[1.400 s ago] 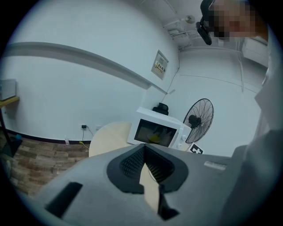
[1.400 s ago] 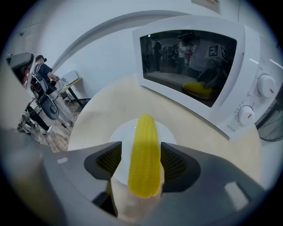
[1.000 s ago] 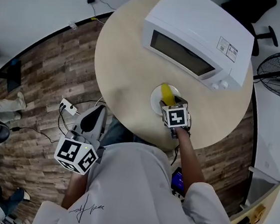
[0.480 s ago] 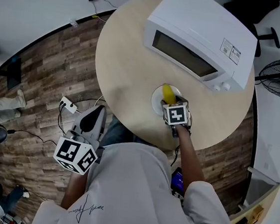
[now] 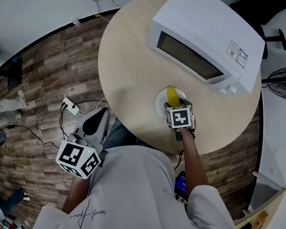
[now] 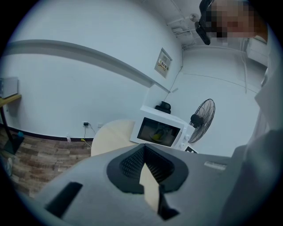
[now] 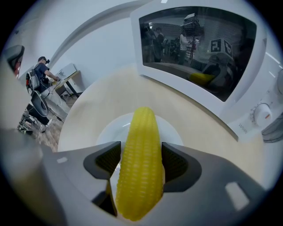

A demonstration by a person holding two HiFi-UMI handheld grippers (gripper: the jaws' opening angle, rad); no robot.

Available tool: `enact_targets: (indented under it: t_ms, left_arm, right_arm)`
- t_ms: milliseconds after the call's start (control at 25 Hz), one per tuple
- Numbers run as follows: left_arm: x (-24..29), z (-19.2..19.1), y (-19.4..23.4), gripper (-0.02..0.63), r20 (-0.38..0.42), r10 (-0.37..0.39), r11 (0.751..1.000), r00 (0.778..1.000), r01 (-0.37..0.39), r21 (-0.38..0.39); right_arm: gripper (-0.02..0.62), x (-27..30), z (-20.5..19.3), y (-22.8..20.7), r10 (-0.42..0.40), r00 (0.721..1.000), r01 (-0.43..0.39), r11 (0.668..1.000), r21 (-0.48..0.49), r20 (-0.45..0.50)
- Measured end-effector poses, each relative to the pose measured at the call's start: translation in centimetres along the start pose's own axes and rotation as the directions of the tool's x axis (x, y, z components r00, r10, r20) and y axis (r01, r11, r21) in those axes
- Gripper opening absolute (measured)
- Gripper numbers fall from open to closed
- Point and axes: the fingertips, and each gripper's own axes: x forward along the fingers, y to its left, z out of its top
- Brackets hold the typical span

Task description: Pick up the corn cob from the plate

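Jaws on the left gripper (image 6: 144,164) are drawn together on nothing, and it hangs beyond the near edge of the counter (image 5: 129,58), well apart from the work. Moving right, we count one white plate (image 7: 110,130) and over it one corn cob (image 7: 141,132). Its long axis runs straight away from the right gripper (image 7: 140,162) toward the one microwave (image 5: 202,41) behind. The right gripper is closed across the cob's near half, with a pad against each flank. We cannot tell whether the cob clears the plate. We judge that a straight lift comes next.

Head view overhead, gripper views share microwave (image 5: 205,39)
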Motion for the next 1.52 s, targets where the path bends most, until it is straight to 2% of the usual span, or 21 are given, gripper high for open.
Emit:
enact_targets:
  t_ms: [320, 480, 760, 1520]
  left_arm:
    - [0.3, -0.3, -0.7, -0.009, -0.002, -0.015, 1.0, 1.0, 0.015, 0.001]
    - [0.1, -0.7, -1.2, -0.009, -0.004, -0.023, 1.0, 1.0, 0.023, 0.004]
    - [-0.7, -0.5, -1.3, -0.009, 0.014, -0.026, 1.0, 1.0, 0.026, -0.013]
    - [-0.9, -0.8, -2.1, -0.009, 0.012, -0.057, 0.998, 0.998, 0.057, 0.001]
  right_arm:
    - [0.299, 0.0, 0.1, 0.0, -0.004, 1.0, 0.004, 1.0, 0.005, 0.001]
    - [0.276, -0.2, 0.1, -0.1, -0.011, 1.0, 0.01, 1.0, 0.015, 0.003]
    - [0.275, -0.5, 0.1, 0.0, -0.021, 1.0, 0.021, 1.0, 0.018, -0.01]
    - [0.272, -1.5, -0.4, 0.1, -0.019, 1.0, 0.019, 1.0, 0.023, -0.001]
